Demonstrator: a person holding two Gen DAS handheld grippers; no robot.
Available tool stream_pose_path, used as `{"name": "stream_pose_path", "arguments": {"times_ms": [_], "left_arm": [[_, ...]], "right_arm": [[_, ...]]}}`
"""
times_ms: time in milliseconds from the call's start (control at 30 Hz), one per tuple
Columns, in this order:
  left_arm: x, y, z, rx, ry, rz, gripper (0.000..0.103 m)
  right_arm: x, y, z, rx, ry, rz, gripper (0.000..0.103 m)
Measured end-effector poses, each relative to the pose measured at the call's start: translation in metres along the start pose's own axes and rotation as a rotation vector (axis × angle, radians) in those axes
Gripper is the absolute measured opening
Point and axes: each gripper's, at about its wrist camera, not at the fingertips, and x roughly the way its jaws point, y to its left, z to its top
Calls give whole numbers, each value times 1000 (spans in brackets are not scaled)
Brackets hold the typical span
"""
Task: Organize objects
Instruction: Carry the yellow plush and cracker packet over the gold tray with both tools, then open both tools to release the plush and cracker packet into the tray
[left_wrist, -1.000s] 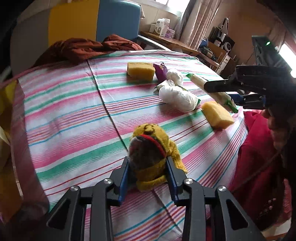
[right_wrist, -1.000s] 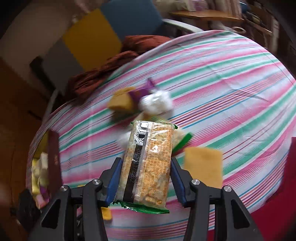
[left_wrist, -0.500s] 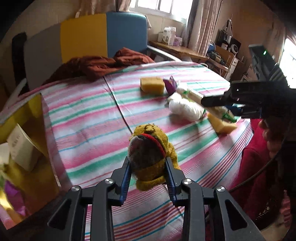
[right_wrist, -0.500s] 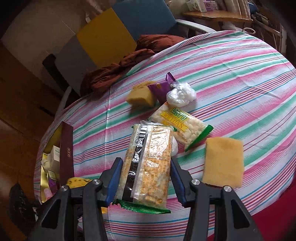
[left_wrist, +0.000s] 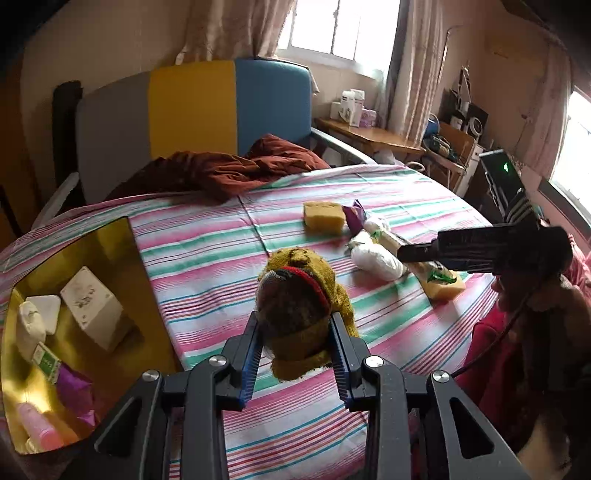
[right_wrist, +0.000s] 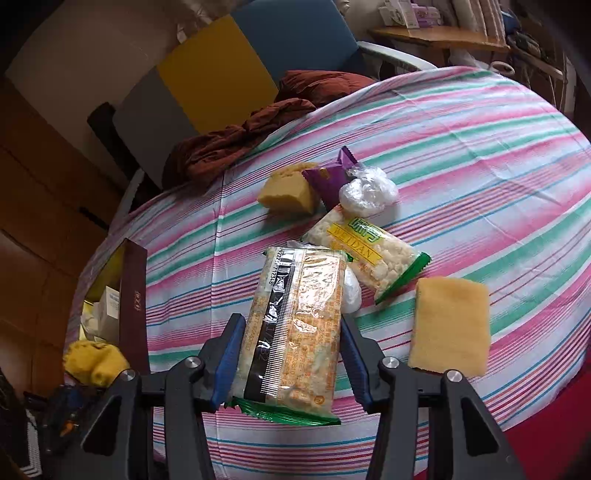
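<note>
My left gripper (left_wrist: 295, 332) is shut on a yellow knitted toy (left_wrist: 299, 295) with a red band, held above the striped bed cover. The same toy (right_wrist: 94, 360) shows at the lower left of the right wrist view, beside the box. An open box with a gold lining (left_wrist: 110, 258) lies at the left and holds small white boxes and pink and purple items. My right gripper (right_wrist: 291, 339) is shut on a clear snack packet (right_wrist: 295, 325) with a green end. On the cover lie a second snack packet (right_wrist: 365, 254), two yellow sponges (right_wrist: 448, 325) (right_wrist: 288, 188), a purple wrapper (right_wrist: 327, 177) and a white plastic bag (right_wrist: 367, 190).
A crumpled dark red blanket (left_wrist: 236, 170) lies at the far side of the bed, before a grey, yellow and blue headboard (left_wrist: 192, 110). A wooden side table (left_wrist: 369, 136) with boxes stands by the window. The box's dark lid (right_wrist: 133, 302) stands upright. A person's red clothing (left_wrist: 491, 354) is at the right.
My left gripper has lifted the knitted toy and swung left, so the gold-lined box has come into view. The right gripper keeps its packet and has barely moved.
</note>
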Motion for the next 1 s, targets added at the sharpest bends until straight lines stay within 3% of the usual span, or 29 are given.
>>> {"name": "stream_pose_path", "arguments": {"times_ms": [133,333,733,1000], "left_arm": [[-16,17,0,-41,-26,14,35],[-41,56,-3,-122,-65,78,35],[-68,168,-32,-309,-66,336,35],[-66,224,-52,-413,-48,475,49]], "right_arm": [[4,25,-2,-44,7,33,51],[15,93,-6,-174,31,125,51],[63,243,-28,-457,127,262,51],[93,338,-28,-591,96,270,54]]}}
